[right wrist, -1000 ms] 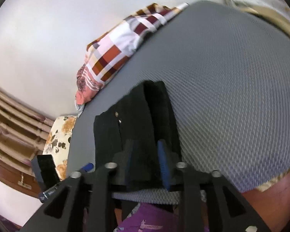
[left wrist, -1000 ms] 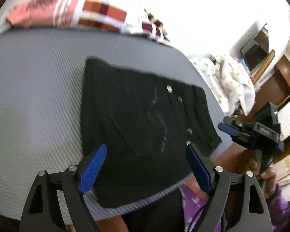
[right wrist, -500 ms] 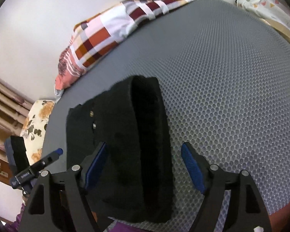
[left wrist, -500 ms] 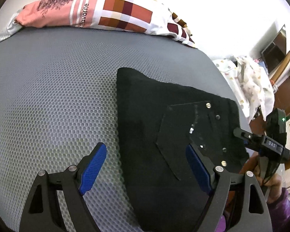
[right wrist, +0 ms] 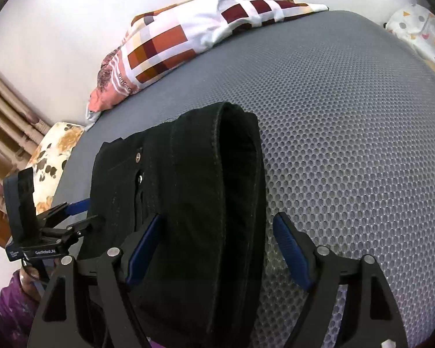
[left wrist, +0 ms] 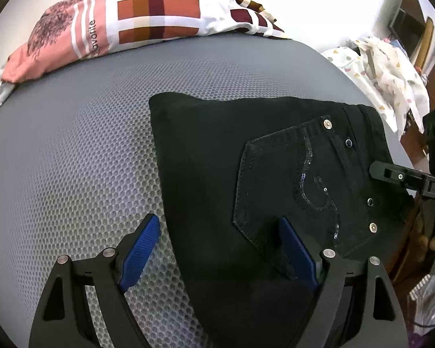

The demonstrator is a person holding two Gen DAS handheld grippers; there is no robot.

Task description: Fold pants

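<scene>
Because both the left gripper (left wrist: 217, 249) and right gripper (right wrist: 217, 249) stand apart around the folded black pants (left wrist: 246, 174), any snagged cloth could drag the fold loose.

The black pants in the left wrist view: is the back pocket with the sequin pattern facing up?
Yes, the pocket lies on top of the folded black pants, its sequin curl and rivets plainly showing.

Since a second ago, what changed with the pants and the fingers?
The right gripper let go: its fingers, then pinched on the pants' folded edge, now stand apart with that edge loose between them. The left gripper stayed open, now nearer the pants, one finger over the back pocket, one over the mattress. The pants stayed folded; the pillow is unmoved.
</scene>
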